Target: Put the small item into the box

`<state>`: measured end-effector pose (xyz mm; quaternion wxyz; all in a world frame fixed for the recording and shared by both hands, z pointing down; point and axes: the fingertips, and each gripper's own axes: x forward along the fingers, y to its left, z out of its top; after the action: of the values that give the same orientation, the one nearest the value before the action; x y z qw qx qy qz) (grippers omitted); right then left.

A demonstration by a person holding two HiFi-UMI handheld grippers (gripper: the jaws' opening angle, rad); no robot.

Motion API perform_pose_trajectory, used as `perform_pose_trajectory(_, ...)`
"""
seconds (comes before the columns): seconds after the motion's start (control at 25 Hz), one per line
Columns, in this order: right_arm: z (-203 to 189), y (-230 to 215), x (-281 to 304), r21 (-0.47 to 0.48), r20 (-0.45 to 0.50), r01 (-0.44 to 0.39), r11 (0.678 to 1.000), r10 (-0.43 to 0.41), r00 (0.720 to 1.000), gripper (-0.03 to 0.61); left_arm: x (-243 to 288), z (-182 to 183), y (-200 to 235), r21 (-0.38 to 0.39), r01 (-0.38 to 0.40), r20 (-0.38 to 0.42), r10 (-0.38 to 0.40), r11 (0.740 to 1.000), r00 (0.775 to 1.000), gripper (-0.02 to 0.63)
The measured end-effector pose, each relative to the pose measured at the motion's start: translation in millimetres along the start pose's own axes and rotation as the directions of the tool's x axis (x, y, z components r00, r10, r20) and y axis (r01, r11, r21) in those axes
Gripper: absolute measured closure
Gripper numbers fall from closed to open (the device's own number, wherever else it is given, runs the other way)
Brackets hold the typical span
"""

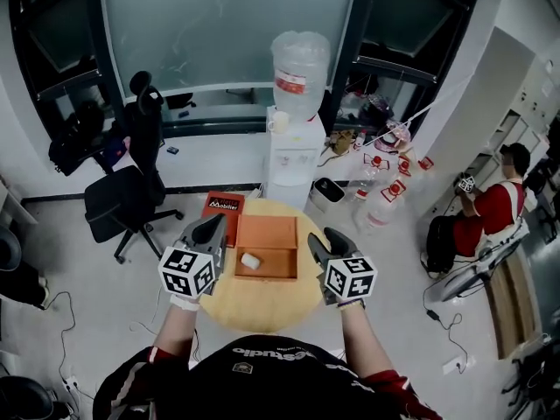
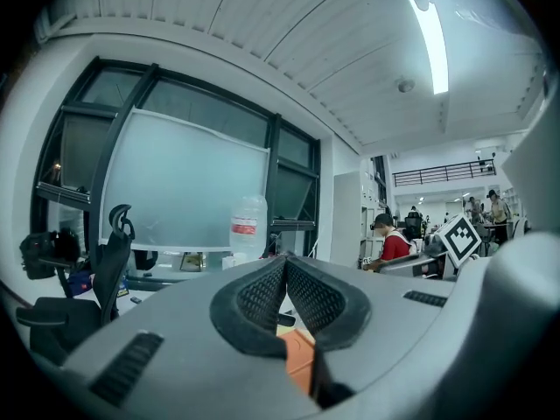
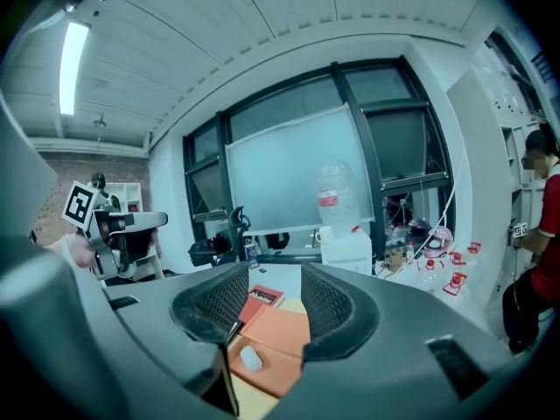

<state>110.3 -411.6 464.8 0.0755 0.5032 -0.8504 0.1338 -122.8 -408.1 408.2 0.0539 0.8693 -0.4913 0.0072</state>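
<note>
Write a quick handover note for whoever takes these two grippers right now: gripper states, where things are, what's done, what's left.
Left gripper: jaws shut, empty, at the box's left side.
Right gripper: jaws open, empty, at the box's right side.
Orange box: open, on the round table.
Small white item: lying inside the box.
Done: the item appears placed.
Left: probably nothing; just check that it sits fully inside.

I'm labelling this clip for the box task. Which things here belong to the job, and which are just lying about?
Job: orange box, small white item, round table.
Lying about: red booklet, water dispenser, office chair, bottles on the floor.
</note>
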Motion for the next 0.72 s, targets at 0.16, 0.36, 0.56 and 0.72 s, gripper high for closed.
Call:
perform_pose_trajectory(0.16, 17.8, 8.0, -16.1, -0.007, 0.067, 0.029, 1.0, -0.028, 0.997, 0.37, -3.7, 8.1, -10.8, 0.013, 0.022, 0.021, -0.023, 1.0, 1.0, 0.597)
perform_pose_trajectory(0.36, 33.4, 19.6, -28.9, -0.024, 0.117, 0.043, 0.999, -0.04, 0.992, 0.373, -8.8, 11.2, -13.6, 0.006, 0.017, 0.036, -0.018, 1.0, 0.999, 0.597)
perform_pose_trajectory(0.56, 46.1, 27.5, -36.1, -0.067, 0.139, 0.051, 0.996, -0.042, 0.989, 0.374, -13.3, 8.2, -15.3, -0.001, 0.013, 0.027, -0.013, 1.0, 1.0, 0.597)
perform_pose_trajectory(0.72, 47.5, 31.9, -35.6, -0.099, 0.138, 0.061, 0.993, -0.047, 0.989, 0.388, -15.1, 11.3, -13.2, 0.009, 0.011, 0.035, -0.011, 1.0, 0.999, 0.597)
